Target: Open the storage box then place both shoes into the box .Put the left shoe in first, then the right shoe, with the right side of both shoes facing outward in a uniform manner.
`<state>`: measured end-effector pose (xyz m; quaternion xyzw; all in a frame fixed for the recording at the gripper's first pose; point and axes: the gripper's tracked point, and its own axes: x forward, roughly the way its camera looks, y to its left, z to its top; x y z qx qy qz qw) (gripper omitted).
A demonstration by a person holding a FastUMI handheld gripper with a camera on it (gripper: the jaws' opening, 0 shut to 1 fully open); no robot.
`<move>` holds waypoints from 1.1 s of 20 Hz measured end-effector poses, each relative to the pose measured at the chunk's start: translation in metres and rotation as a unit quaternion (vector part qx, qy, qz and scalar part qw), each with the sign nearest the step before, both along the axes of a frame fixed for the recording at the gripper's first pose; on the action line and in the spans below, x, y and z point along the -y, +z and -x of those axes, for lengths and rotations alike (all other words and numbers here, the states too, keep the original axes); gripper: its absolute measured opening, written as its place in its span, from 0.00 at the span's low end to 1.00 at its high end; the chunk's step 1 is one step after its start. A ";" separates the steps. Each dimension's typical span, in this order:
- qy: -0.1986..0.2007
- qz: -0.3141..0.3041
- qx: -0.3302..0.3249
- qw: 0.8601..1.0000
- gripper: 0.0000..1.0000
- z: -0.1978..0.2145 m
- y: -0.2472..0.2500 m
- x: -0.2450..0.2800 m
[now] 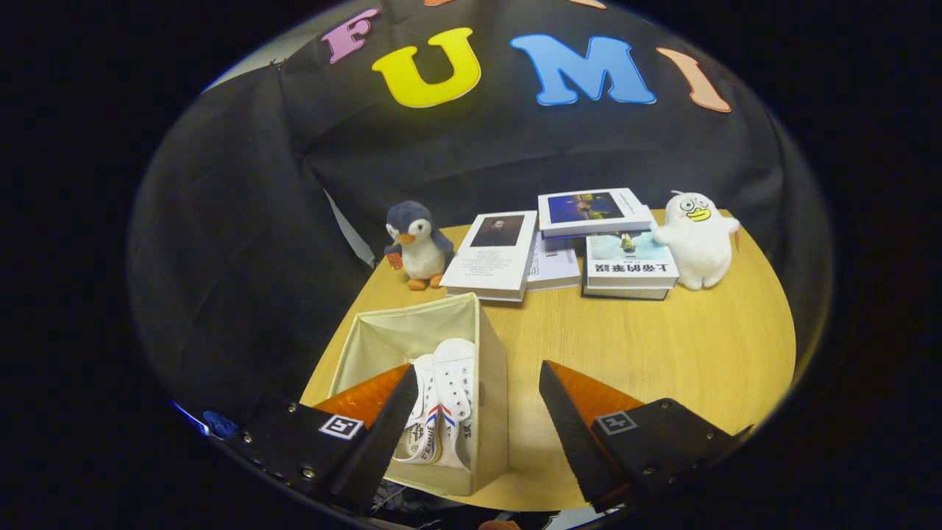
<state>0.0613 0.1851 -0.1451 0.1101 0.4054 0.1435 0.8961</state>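
Both white canvas shoes [440, 412] are sitting in the storage box [491, 383] in the lower left of the frame, standing on edge side by side, laces and red-blue stripes showing. The box is cream fabric, open on top, on the wooden table [662, 346]. My gripper [478, 412] is spread wide with nothing in it, left finger over the box, right finger over bare table. Further up the frame: a stack of books [574, 243], a penguin plush [418, 243] to its left and a white duck plush [695, 239] to its right.
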 end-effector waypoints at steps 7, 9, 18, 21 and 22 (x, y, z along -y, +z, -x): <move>-0.060 0.034 0.075 0.995 0.99 0.010 0.039 0.110; -0.083 0.033 0.088 0.992 0.99 0.017 0.049 0.140; -0.173 0.053 0.146 0.973 0.99 0.044 0.072 0.252; -0.184 0.053 0.167 0.967 0.99 0.053 0.083 0.267; -0.189 0.056 0.178 0.964 0.99 0.055 0.088 0.273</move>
